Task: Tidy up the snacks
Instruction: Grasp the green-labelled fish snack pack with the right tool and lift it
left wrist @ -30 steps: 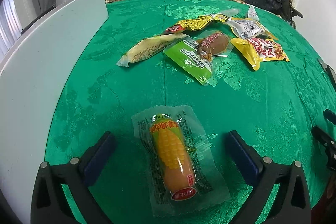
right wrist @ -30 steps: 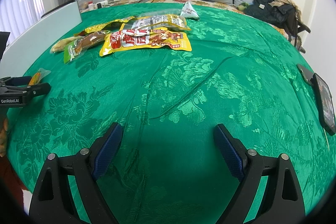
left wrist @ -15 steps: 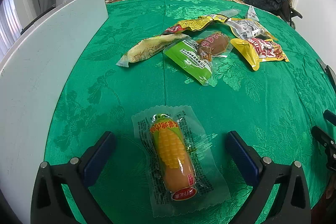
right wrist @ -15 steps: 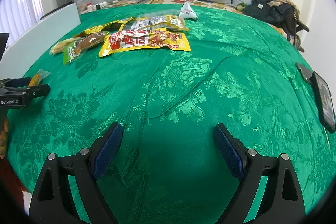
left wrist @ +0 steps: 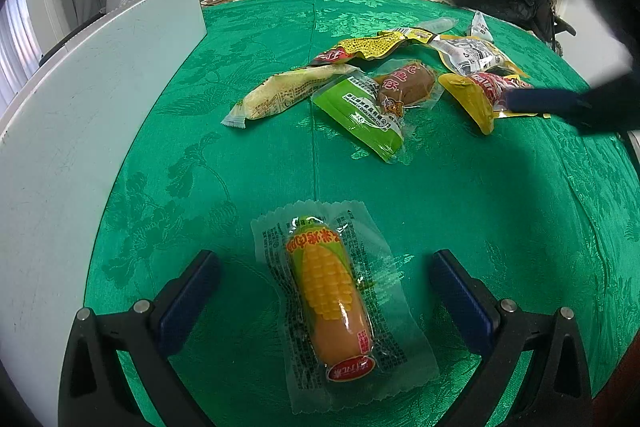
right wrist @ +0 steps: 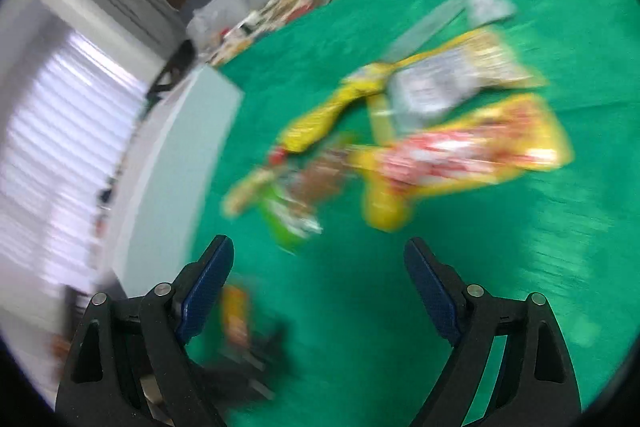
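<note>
On the green cloth (left wrist: 460, 195), a corn sausage pack (left wrist: 332, 295) is framed between the wide-apart, empty left gripper (left wrist: 324, 291). The right gripper (right wrist: 320, 283), spread wide and empty, is blurred over the snack pile (right wrist: 400, 147); overlapping packs could be dragged along.

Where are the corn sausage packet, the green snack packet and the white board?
corn sausage packet (left wrist: 326, 285): left wrist view, on the printed corn kernels.
green snack packet (left wrist: 360, 115): left wrist view, on its green label.
white board (left wrist: 80, 99): left wrist view, on its flat face.

The left wrist view looks low and close across the green cloth (left wrist: 460, 195) toward the snack pile (left wrist: 384, 87). The right wrist view, blurred, faces that same pile (right wrist: 400, 147) from nearer above.
</note>
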The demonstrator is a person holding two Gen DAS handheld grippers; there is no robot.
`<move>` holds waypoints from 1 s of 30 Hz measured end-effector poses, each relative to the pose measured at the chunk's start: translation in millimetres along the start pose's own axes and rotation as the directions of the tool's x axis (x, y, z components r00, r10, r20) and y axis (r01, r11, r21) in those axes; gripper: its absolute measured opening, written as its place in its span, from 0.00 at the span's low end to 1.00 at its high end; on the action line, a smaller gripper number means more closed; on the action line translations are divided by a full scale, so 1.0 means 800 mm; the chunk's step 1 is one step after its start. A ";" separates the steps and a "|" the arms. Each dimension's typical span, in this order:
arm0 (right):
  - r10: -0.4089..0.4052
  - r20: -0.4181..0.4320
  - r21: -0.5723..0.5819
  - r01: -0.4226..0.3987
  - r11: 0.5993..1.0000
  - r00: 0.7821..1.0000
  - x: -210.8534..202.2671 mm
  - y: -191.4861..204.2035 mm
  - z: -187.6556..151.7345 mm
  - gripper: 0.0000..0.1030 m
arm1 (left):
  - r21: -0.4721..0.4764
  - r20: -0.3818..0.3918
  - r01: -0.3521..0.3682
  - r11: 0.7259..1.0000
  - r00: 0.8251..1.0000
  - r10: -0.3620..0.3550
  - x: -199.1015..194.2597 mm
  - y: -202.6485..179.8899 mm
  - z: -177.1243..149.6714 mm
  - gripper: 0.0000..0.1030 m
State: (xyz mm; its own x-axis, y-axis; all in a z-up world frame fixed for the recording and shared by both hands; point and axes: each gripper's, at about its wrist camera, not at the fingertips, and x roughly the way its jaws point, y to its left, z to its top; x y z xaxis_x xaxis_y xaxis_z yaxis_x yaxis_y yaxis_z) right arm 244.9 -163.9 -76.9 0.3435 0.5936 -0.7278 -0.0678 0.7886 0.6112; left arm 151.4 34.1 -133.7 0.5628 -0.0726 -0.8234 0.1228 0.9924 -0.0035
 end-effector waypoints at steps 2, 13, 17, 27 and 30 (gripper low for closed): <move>-0.028 -0.047 0.068 0.031 0.997 0.999 0.035 0.004 0.027 0.85 | 0.000 0.000 0.000 1.000 1.000 0.000 0.000 0.000 0.000 1.00; -0.298 -0.083 -0.003 0.299 0.954 0.951 0.114 0.032 0.073 0.63 | 0.000 0.001 0.000 1.000 1.000 0.000 0.000 0.000 -0.001 1.00; -0.427 -0.091 -0.206 0.402 0.892 0.900 0.132 0.051 0.068 0.45 | 0.000 0.001 0.000 1.000 1.000 0.000 -0.001 -0.001 0.000 1.00; -0.474 -0.189 -0.579 0.292 0.761 0.860 0.133 0.073 0.014 0.38 | -0.001 0.001 0.000 1.000 1.000 0.000 0.001 -0.003 0.003 1.00; -0.466 -0.222 -0.582 0.267 0.768 0.857 0.124 0.061 0.006 0.39 | -0.001 0.002 0.000 1.000 1.000 0.000 0.001 -0.003 0.003 1.00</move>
State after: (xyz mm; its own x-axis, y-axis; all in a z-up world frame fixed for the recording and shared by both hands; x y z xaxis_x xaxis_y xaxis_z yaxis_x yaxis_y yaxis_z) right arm 280.3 -67.3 -117.7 0.1183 0.1771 -0.9771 -0.5058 0.8575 0.0942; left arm 153.5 31.5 -133.0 0.5641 -0.0726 -0.8225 0.1216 0.9926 -0.0042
